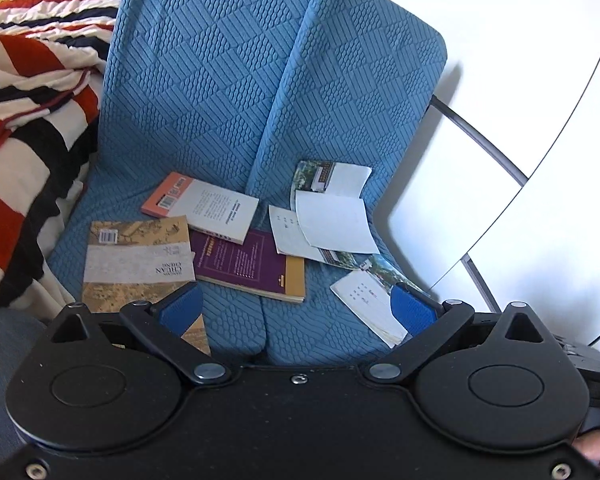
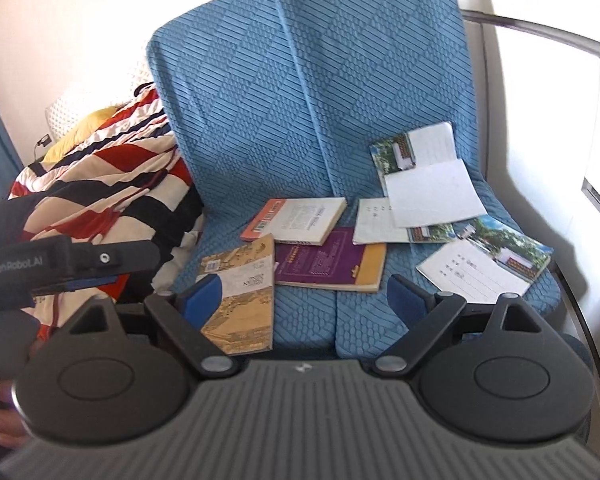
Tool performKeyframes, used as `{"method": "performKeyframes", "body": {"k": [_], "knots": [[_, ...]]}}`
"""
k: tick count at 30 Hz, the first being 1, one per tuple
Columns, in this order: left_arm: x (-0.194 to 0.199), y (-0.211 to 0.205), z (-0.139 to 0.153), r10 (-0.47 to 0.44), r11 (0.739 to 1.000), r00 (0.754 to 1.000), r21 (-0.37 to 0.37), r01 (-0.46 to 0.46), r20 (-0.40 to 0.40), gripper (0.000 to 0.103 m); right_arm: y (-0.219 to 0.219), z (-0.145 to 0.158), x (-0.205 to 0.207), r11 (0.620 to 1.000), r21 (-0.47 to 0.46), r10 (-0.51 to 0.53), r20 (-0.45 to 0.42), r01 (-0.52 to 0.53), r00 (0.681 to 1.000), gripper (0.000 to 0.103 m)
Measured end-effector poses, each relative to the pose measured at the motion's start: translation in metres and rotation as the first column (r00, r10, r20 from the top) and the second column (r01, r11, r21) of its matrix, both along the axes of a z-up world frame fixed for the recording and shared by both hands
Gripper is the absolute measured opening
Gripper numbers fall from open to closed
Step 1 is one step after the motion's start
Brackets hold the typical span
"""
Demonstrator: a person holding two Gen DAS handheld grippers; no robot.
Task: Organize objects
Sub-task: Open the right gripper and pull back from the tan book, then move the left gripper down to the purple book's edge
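Observation:
Several books and booklets lie scattered on two blue quilted seat cushions (image 1: 236, 332). A tan book (image 1: 136, 264) lies at the left, a purple book (image 1: 256, 266) in the middle, and an orange-and-white book (image 1: 204, 206) rests on both. An open photo-cover booklet (image 1: 328, 216) and a second one (image 1: 370, 300) lie to the right. My left gripper (image 1: 298, 306) is open and empty above the front of the seats. My right gripper (image 2: 306, 294) is open and empty; the same books show there: tan (image 2: 240, 300), purple (image 2: 328, 266), orange-and-white (image 2: 300, 220), and booklets (image 2: 420, 188) (image 2: 484, 268).
A red, black and white striped blanket (image 1: 24, 120) is heaped left of the cushions, also in the right wrist view (image 2: 112, 184). White walls and a metal rail (image 1: 480, 140) run to the right. The left gripper's body (image 2: 60, 268) shows at the right view's left edge.

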State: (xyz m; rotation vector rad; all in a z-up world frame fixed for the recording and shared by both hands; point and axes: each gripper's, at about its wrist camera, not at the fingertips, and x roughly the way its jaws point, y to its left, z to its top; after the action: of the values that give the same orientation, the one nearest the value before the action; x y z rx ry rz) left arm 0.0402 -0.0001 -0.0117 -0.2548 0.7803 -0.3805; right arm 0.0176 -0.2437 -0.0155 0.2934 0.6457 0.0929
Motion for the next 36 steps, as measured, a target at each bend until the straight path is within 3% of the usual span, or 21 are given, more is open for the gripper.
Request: {"method": "performKeyframes", "body": {"k": [26, 31, 36], "knots": [[0.061, -0.025, -0.076, -0.033, 0.999, 0.998, -0.023, 0.031, -0.062, 0.100, -0.036, -0.075, 0.052, 0.989, 0.085, -0.112, -0.078, 0.118, 0.991, 0.091], [0.089, -0.026, -0.104, -0.062, 0.998, 0.993, -0.034, 0.058, -0.101, 0.096, -0.044, -0.096, 0.073, 0.980, 0.145, -0.120, -0.109, 0.135, 0.987, 0.091], [0.125, -0.030, -0.144, -0.059, 0.998, 0.987, -0.001, 0.060, -0.152, 0.090, -0.051, -0.125, 0.107, 0.972, 0.200, -0.100, -0.132, 0.125, 0.986, 0.089]]}}
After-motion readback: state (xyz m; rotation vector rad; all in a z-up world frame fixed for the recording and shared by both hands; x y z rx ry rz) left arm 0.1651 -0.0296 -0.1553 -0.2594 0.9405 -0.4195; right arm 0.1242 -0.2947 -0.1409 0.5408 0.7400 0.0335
